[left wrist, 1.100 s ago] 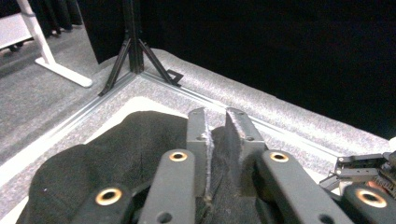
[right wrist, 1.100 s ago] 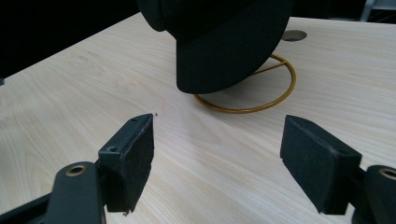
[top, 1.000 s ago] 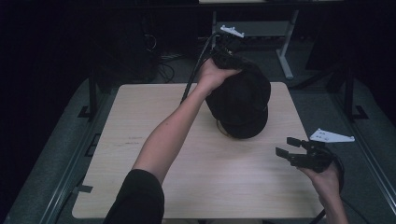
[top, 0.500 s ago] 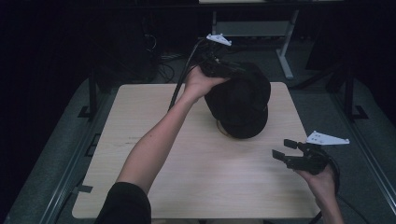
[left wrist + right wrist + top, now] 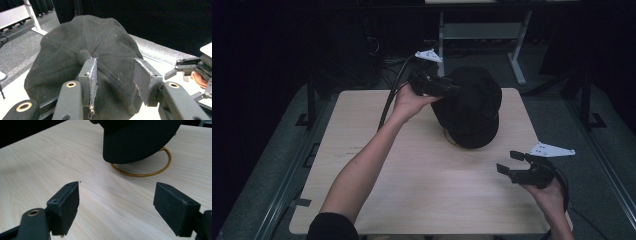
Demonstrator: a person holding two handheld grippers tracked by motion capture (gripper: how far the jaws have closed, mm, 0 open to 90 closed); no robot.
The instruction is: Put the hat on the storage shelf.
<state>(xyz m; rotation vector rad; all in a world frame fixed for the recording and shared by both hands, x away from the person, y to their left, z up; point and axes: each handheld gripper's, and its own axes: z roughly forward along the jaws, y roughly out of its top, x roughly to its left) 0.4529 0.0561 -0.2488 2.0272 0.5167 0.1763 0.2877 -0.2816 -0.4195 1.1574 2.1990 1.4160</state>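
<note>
Dark room, pale wooden table (image 5: pixel 422 195)

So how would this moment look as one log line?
left gripper: open, at black cap | right gripper: open, over table | cap on gold stand

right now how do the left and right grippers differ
The left gripper is raised at the black cap, jaws apart over its crown; the right gripper hangs low over bare table, away from the cap. The left gripper's pads look frayed; the right gripper's pads look clean. Both are open and hold nothing.
</note>
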